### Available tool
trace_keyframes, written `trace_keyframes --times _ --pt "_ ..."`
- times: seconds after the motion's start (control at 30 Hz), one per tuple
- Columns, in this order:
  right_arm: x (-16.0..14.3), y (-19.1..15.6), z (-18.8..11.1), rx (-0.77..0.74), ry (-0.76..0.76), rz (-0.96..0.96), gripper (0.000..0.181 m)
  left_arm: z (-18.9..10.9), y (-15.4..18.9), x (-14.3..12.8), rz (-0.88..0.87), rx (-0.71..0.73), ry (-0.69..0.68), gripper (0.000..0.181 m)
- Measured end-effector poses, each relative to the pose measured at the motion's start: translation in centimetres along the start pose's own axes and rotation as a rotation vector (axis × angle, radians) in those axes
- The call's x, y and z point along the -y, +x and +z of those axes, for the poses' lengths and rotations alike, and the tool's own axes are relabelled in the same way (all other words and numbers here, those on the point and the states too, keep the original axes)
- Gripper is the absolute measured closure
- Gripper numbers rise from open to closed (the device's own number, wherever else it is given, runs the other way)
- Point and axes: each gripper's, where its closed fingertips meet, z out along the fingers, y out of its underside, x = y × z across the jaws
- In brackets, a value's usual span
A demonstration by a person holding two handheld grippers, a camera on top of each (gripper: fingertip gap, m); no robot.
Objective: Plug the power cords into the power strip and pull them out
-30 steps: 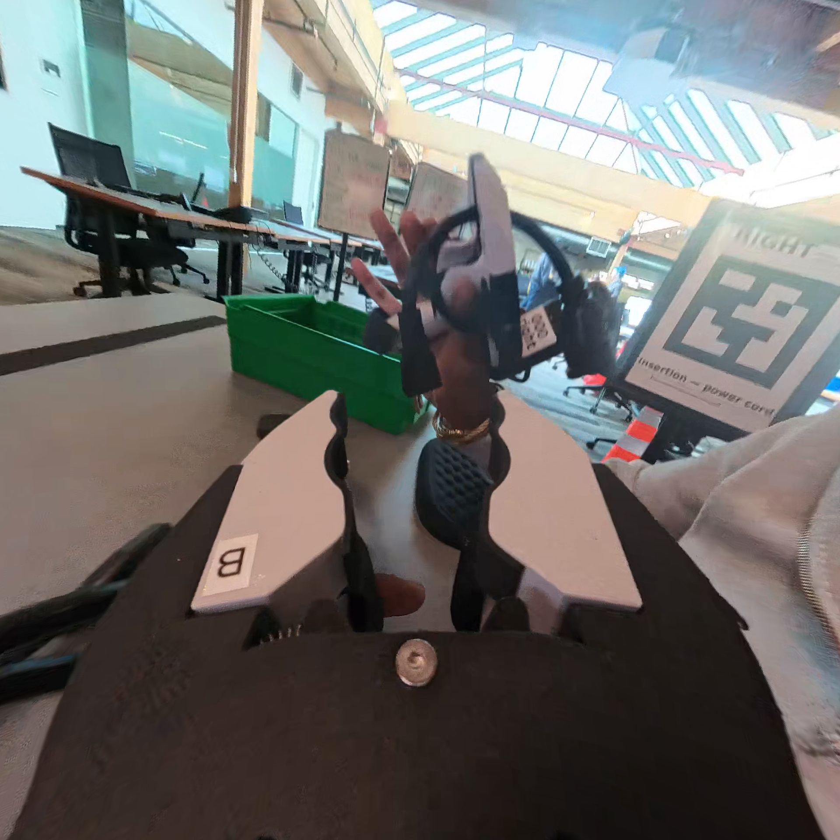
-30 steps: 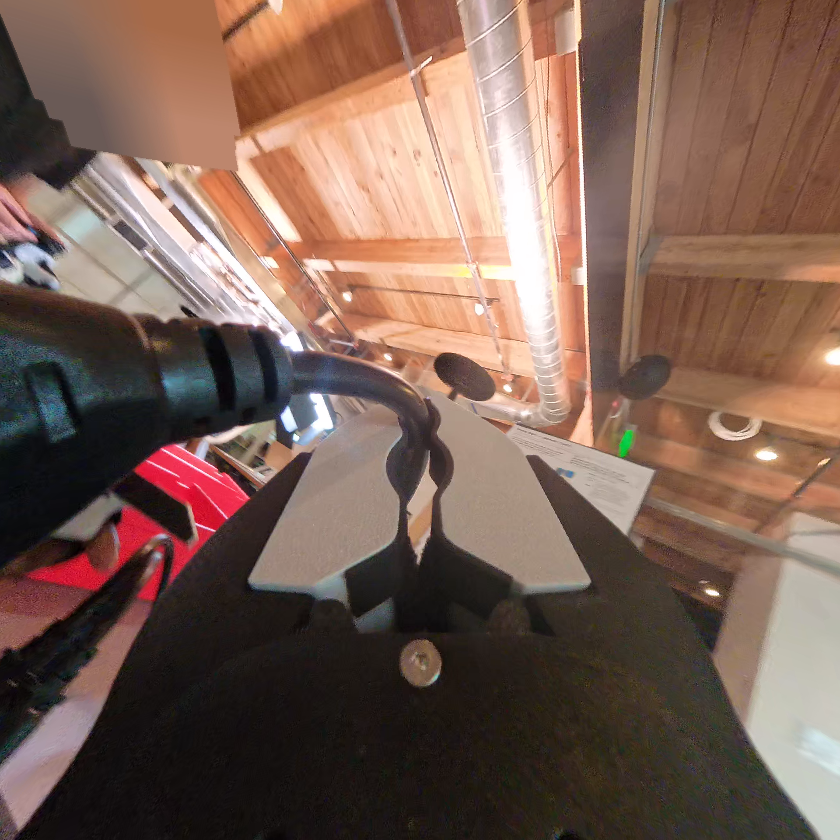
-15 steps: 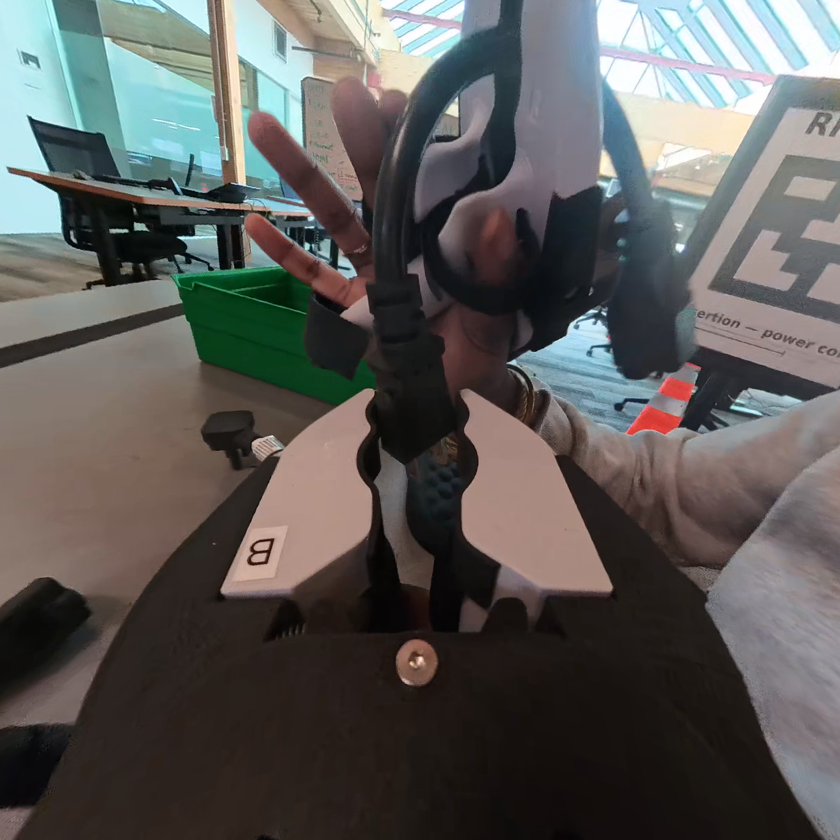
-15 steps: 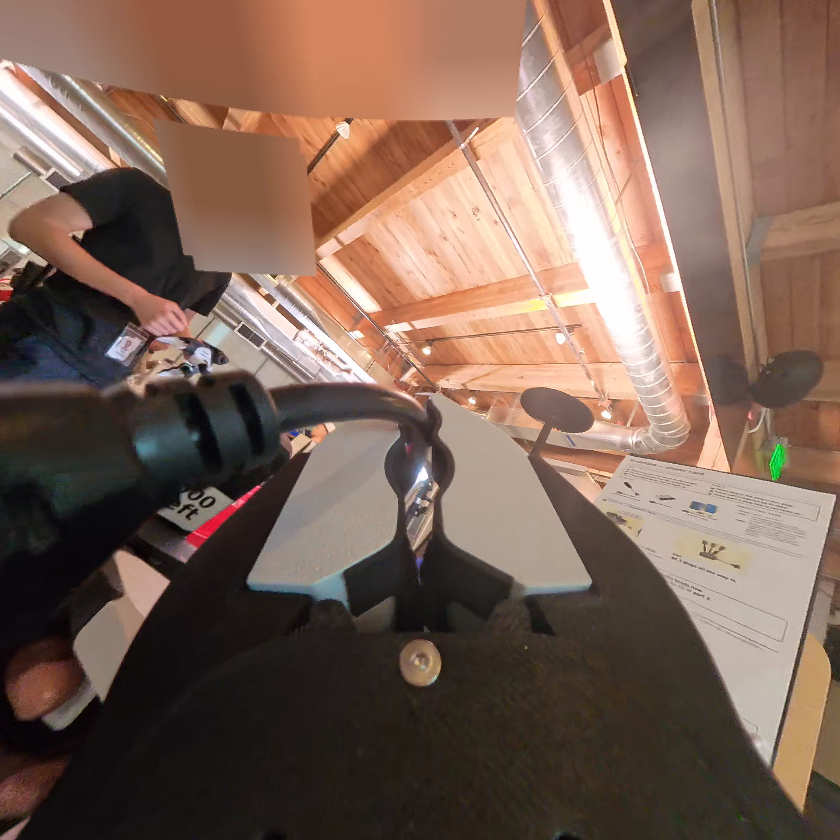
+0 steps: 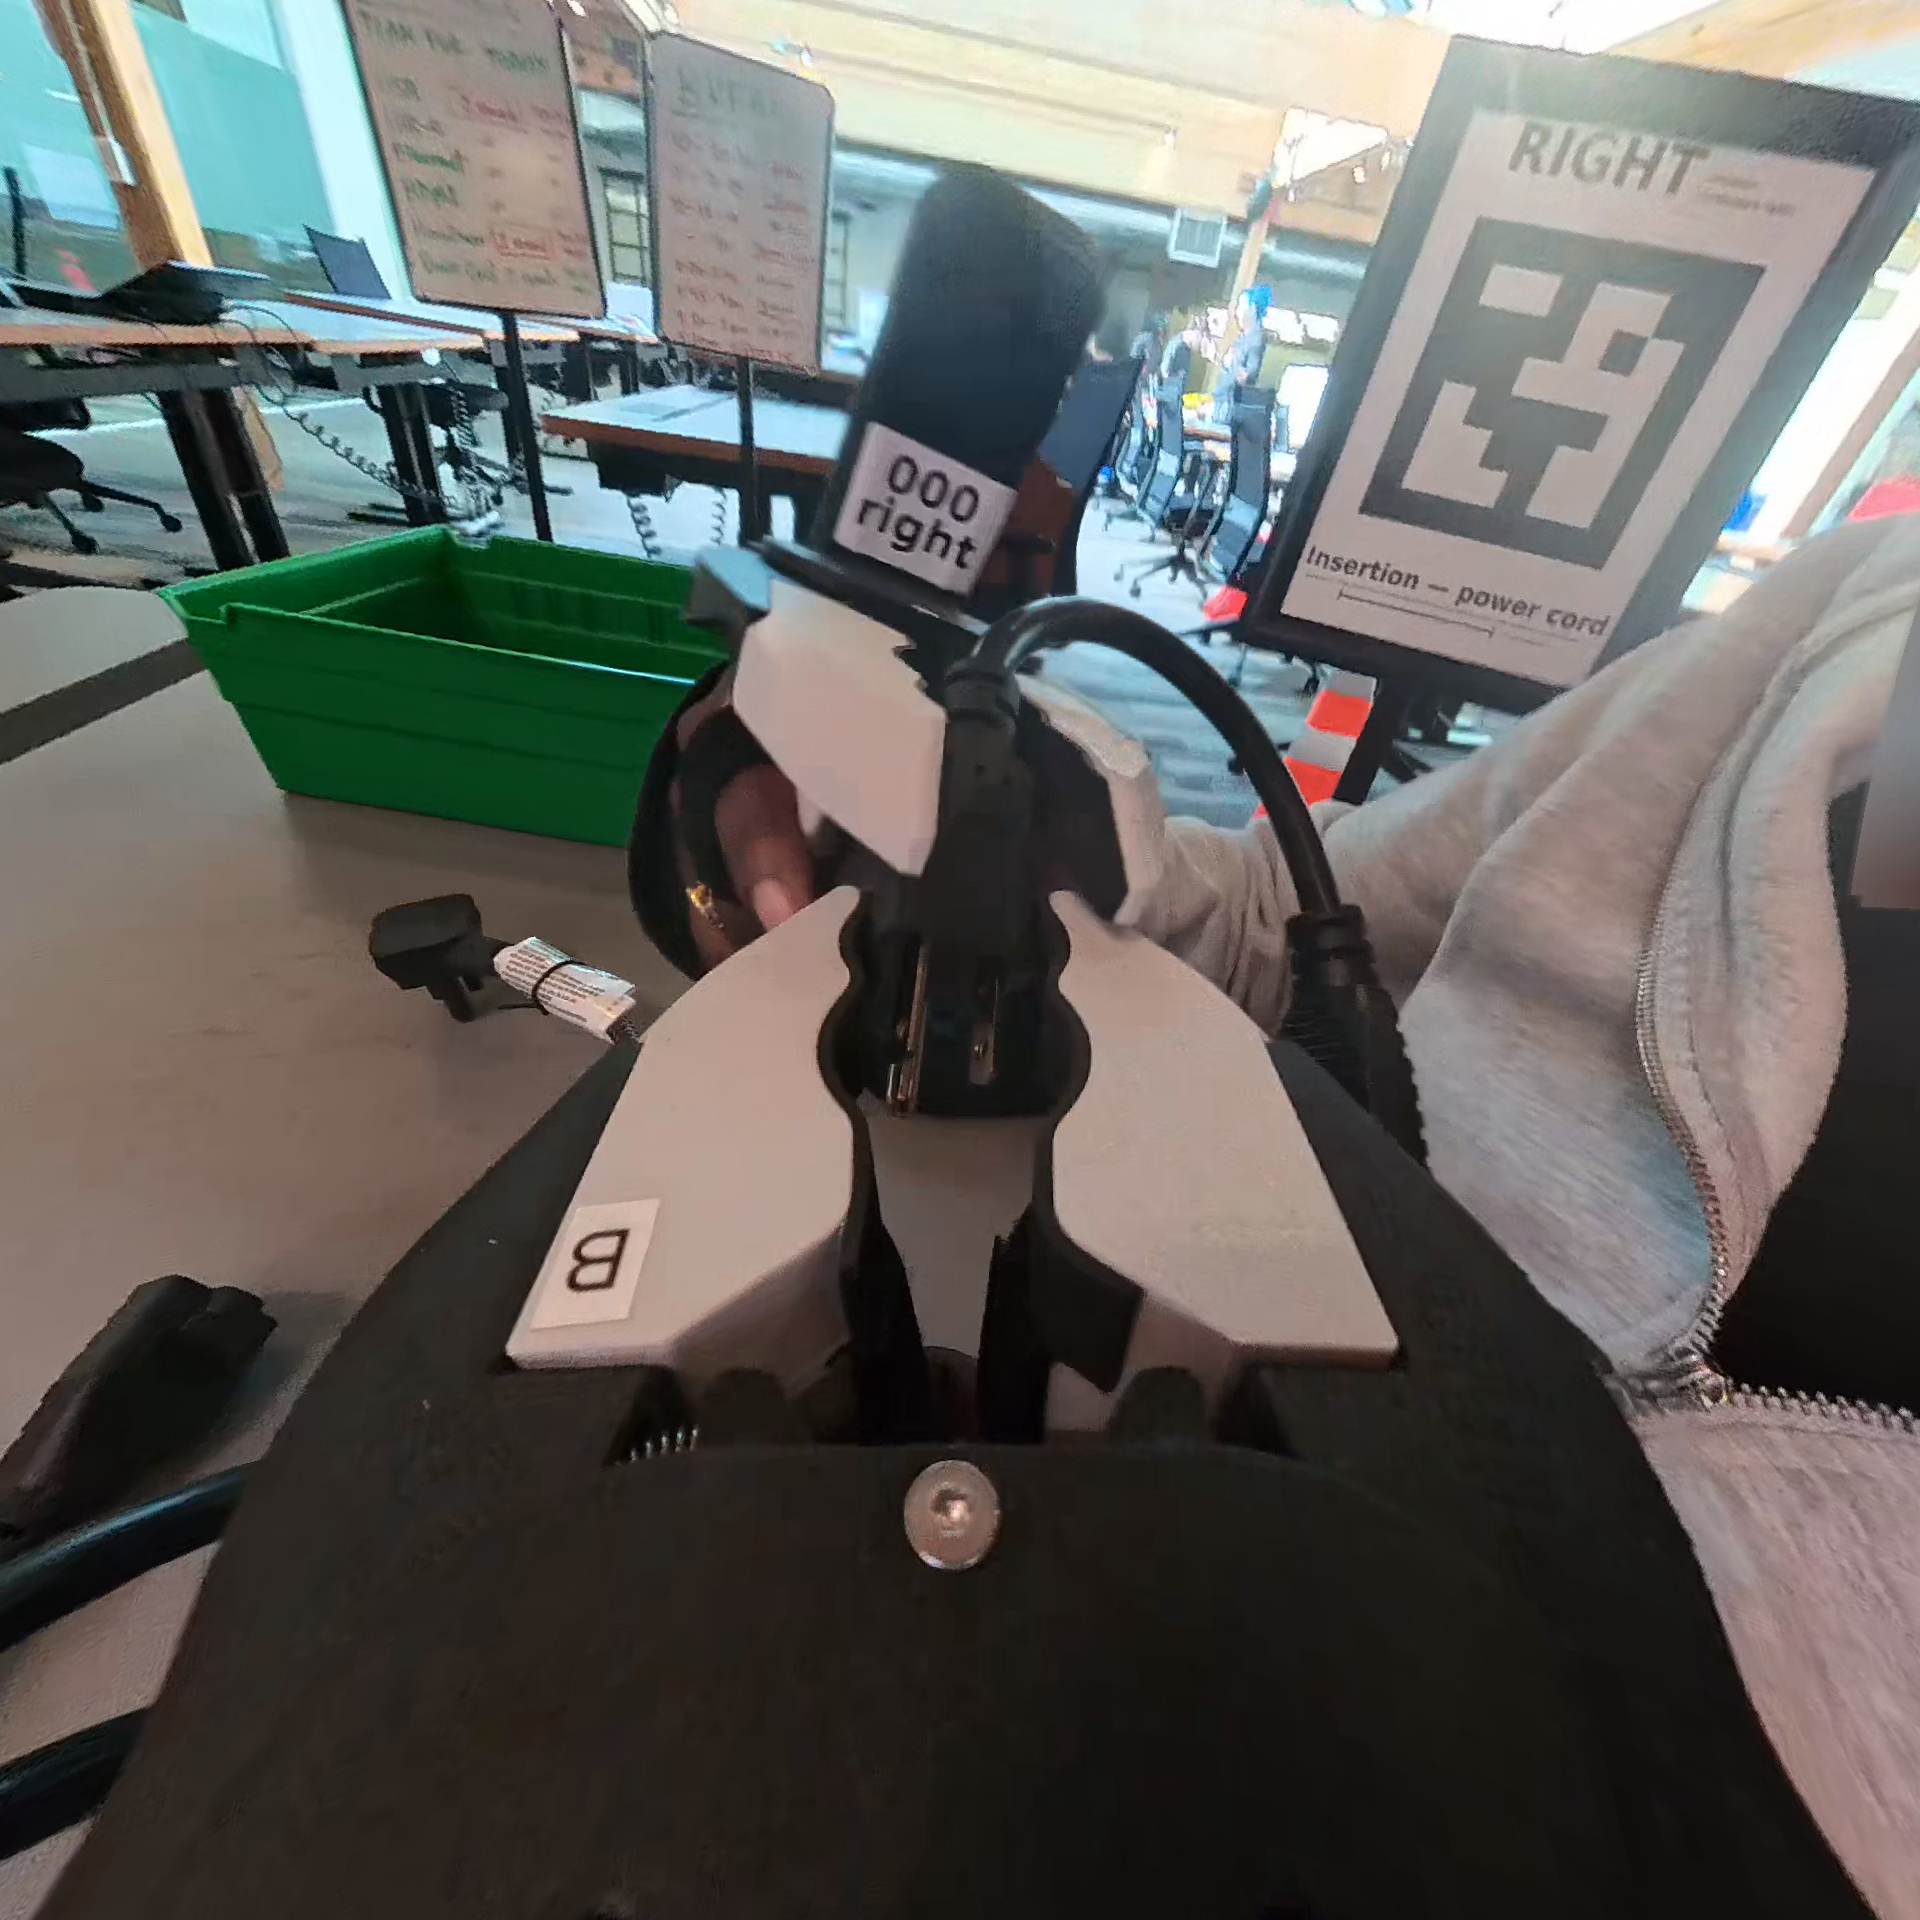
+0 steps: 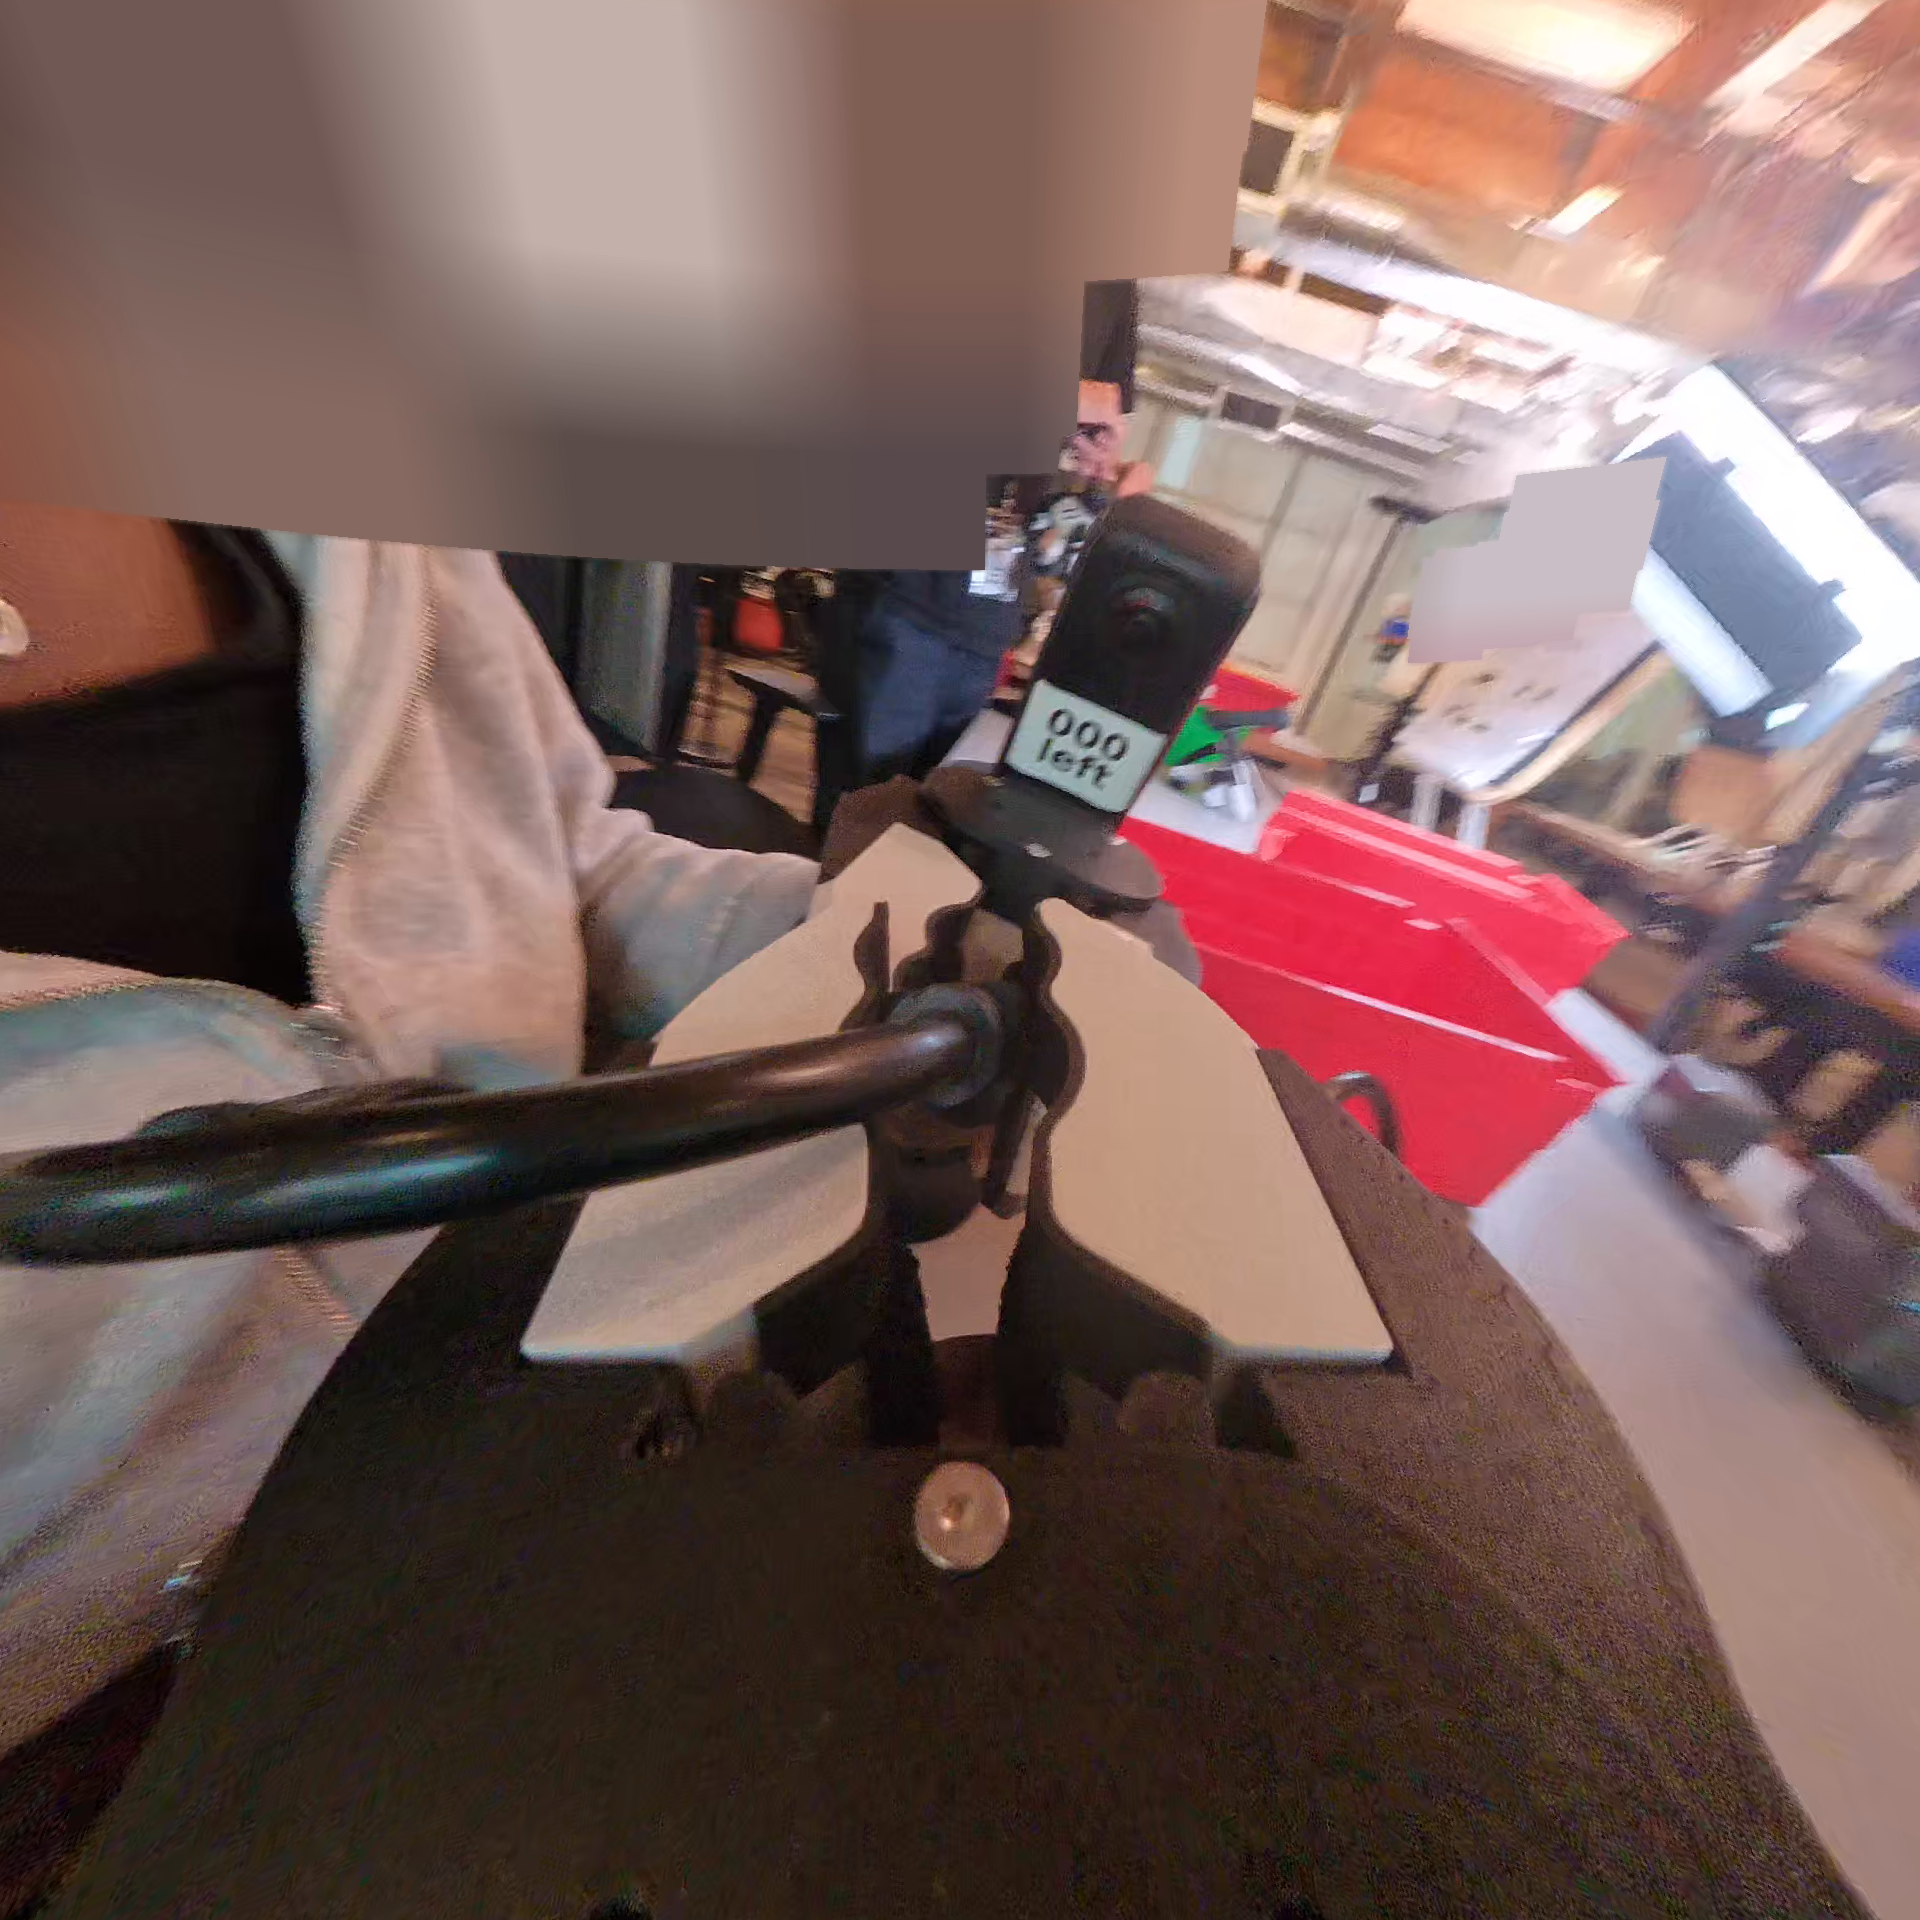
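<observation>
A black power-cord plug [image 5: 951,1023] sits between my left gripper's [image 5: 951,935] white fingers, metal prongs towards the camera; the left gripper is shut on it, above the table. My right gripper [image 5: 977,769] faces it from the far side and is shut on the same plug's rear end. In the right wrist view my right gripper [image 6: 961,966] grips the plug's strain relief [image 6: 951,1049]. The cord [image 6: 499,1132] runs off to the left. In the left wrist view the cord [image 5: 1236,717] arcs right to its other connector [image 5: 1340,987]. No power strip is clearly in view.
A grey table [image 5: 208,1091] carries a green bin [image 5: 447,665] at the back, a second black plug with a white tag [image 5: 447,945], and a dark block [image 5: 135,1371] and cable [image 5: 94,1548] at left. A marker sign [image 5: 1558,364] stands right. Red bins [image 6: 1351,997] lie beyond. About 4 cm separates my left fingertips from my right.
My left gripper was open and empty one second ago; it has closed on the plug. My right gripper swung down from pointing at the ceiling to face the left one, bringing the cord.
</observation>
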Motion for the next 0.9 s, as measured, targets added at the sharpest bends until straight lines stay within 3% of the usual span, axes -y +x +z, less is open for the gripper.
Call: trace_keyframes --times 0.2,0.33,0.47,0.57,0.63,0.8,0.9 --pt "1.3 1.1 -0.2 -0.09 0.104 0.02 0.159 0.4 -0.2 1.0 -0.082 -0.003 0.161 0.153" --pt "1.4 1.4 -0.4 -0.107 0.058 0.092 0.16 0.6 -0.3 1.4 -0.124 0.015 0.193 0.153" --pt "0.6 2.6 -1.6 -0.187 -0.033 0.153 0.161 -1.4 -1.7 -0.9 0.072 0.211 -0.03 0.132" --pt "-1.4 3.8 -3.2 -0.25 -0.149 0.211 0.161 -5.6 -3.8 -3.5 0.256 0.474 -0.219 0.13" --pt "-3.0 4.4 -3.8 -0.262 -0.223 0.274 0.161 -7.8 -4.5 -5.1 0.289 0.577 -0.312 0.131" --pt "-7.4 5.3 -3.3 -0.26 -0.391 0.415 0.161 -6.7 -4.1 -7.4 0.356 0.596 -0.38 0.151" --pt "-9.0 5.5 -2.9 -0.246 -0.456 0.462 0.161 -5.8 -5.1 -8.4 0.452 0.646 -0.491 0.157"
